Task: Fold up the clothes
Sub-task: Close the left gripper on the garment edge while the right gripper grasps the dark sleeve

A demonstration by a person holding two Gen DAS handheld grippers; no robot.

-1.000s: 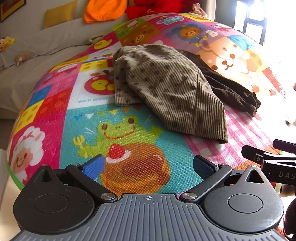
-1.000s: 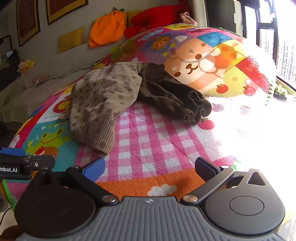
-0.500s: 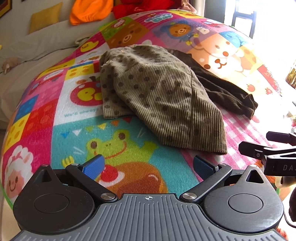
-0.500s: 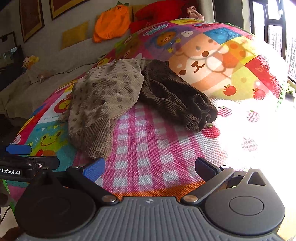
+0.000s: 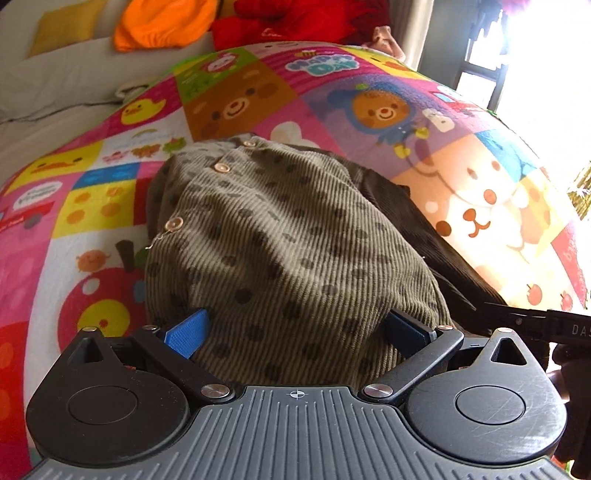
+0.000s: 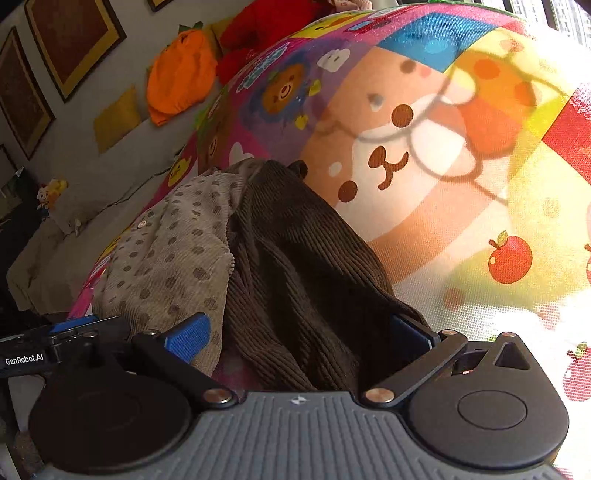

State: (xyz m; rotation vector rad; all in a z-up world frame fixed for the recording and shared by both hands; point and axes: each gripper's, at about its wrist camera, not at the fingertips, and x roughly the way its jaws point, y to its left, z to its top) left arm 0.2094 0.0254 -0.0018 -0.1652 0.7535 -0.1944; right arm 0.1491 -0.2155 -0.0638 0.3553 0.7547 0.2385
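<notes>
A small corduroy garment lies crumpled on a colourful cartoon play mat [image 5: 480,192]. Its olive dotted half [image 5: 288,243] has copper snaps; its dark brown half [image 6: 303,266] lies beside it on the right. My left gripper [image 5: 295,332] is open, its blue pads on either side of the dotted leg's near end. My right gripper [image 6: 299,336] is open, its pads on either side of the dark brown leg's near end. The right gripper's side shows at the right edge of the left wrist view [image 5: 546,321]; the left gripper shows at the left edge of the right wrist view [image 6: 55,336].
The mat [image 6: 461,166] extends far and right toward a bright window. Behind it are a white sofa [image 5: 55,85], an orange pumpkin cushion [image 5: 162,26], a red plush [image 5: 295,18] and a yellow cushion [image 6: 116,120]. Framed pictures [image 6: 70,40] hang on the wall.
Both grippers have moved forward and down onto the garment. The legs' near ends now lie between the open pads; before, the grippers hung back over bare mat.
</notes>
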